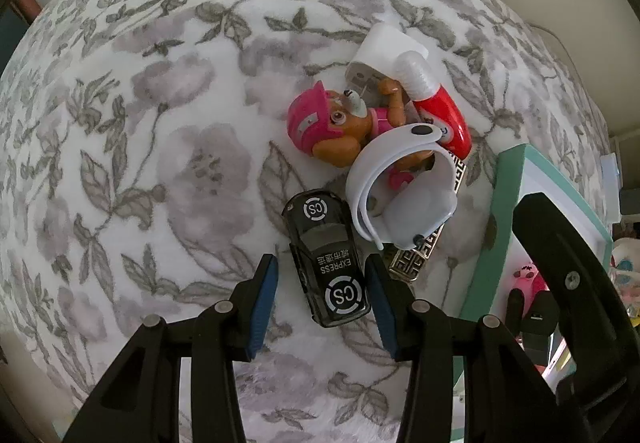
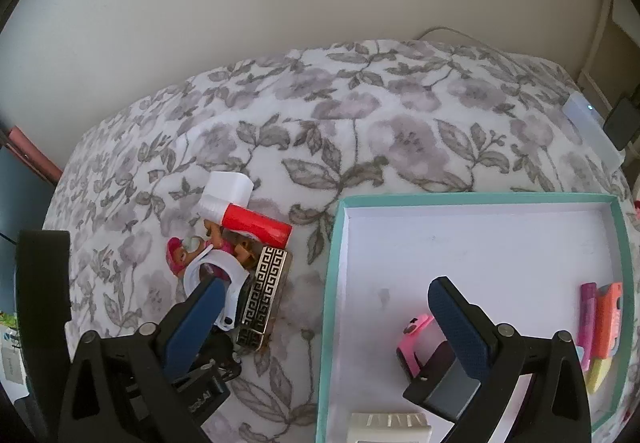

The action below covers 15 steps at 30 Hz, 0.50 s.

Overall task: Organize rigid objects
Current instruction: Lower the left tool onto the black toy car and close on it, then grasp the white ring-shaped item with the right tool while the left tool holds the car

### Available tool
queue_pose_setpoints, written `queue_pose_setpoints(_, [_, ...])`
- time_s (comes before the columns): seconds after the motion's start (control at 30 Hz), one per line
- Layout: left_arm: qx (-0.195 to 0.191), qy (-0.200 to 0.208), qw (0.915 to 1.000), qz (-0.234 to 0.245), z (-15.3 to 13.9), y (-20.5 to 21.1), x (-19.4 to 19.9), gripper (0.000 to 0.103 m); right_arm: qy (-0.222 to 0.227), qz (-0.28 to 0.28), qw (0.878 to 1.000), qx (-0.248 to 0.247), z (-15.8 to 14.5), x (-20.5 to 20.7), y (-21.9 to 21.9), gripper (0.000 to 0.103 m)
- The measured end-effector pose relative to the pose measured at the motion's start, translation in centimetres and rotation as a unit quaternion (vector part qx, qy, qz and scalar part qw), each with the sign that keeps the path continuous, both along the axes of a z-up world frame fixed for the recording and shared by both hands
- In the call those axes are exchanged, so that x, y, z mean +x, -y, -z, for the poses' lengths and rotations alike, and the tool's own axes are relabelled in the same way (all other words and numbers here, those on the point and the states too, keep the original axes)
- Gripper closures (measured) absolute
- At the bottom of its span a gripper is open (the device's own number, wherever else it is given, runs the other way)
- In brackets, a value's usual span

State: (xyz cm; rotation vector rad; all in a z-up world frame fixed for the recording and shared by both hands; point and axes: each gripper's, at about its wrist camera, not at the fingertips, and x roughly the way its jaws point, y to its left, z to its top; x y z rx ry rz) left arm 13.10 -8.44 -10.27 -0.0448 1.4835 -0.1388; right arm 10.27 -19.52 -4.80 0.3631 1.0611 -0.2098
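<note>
In the left wrist view my left gripper (image 1: 322,271) is open, its blue pads either side of a black toy car (image 1: 326,257) lying on the floral blanket. Beyond the car lies a pile: a white wristband gadget (image 1: 400,195), a pink-hatted toy dog (image 1: 332,127), a red and white tube (image 1: 434,103), a white block (image 1: 384,47) and a gold-patterned case (image 1: 416,255). In the right wrist view my right gripper (image 2: 328,307) is open and empty over the left edge of the teal-rimmed white tray (image 2: 332,283). The pile (image 2: 236,243) lies left of the tray.
The tray holds a pink toy (image 2: 416,335), a dark box (image 2: 444,383), orange and purple items (image 2: 604,319) and a white ribbed piece (image 2: 388,425). A white device (image 2: 592,131) lies at the bed's far right edge. A wall stands behind the bed.
</note>
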Motion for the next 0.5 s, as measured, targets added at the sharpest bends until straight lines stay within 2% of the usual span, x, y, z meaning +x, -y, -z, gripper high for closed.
queue_pose_setpoints(0.23, [-0.026, -0.009, 0.9994, -0.022, 0.5, -1.7, 0.4, 0.059, 0.007, 0.0, 1.0, 0.01, 0.0, 0.1, -0.1, 0.0])
queue_pose_setpoints(0.37, [-0.054, -0.017, 0.9972, -0.049, 0.7, -3.7, 0.9, 0.065, 0.014, -0.002, 1.0, 0.019, -0.1, 0.2, -0.3, 0.0])
queue_pose_setpoints(0.5, [-0.064, -0.016, 0.9955, -0.068, 0.9, -6.0, 1.6, 0.067, 0.02, -0.008, 0.999, 0.024, -0.1, 0.4, -0.7, 0.0])
